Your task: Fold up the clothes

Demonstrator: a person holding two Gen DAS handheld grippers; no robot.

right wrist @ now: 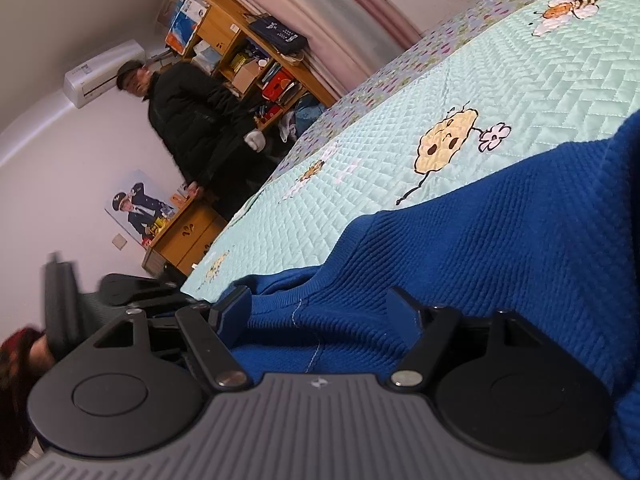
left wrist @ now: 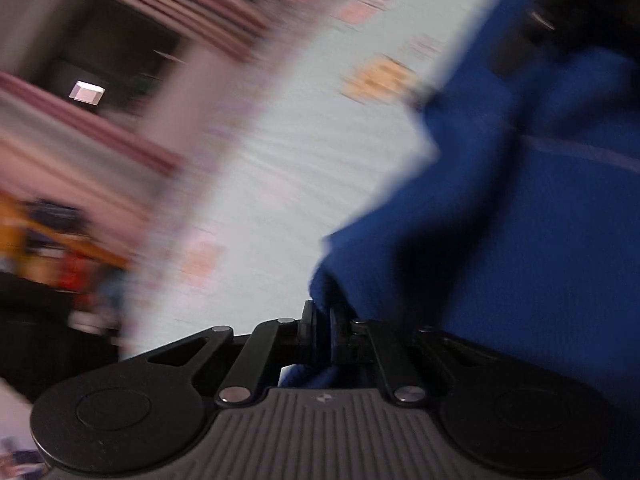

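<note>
A blue knitted sweater lies on a pale green quilted bedspread. In the left wrist view, which is blurred by motion, my left gripper is shut on a fold of the blue sweater, and the cloth rises from the closed fingers to the right. In the right wrist view my right gripper is open, its fingers spread to either side of the sweater's ribbed hem, which lies between them. The other gripper shows at the left, blurred.
A person in a dark coat and white glove stands beside the bed's far edge. Behind stand wooden shelves full of boxes and a wooden desk. The bedspread carries cartoon prints.
</note>
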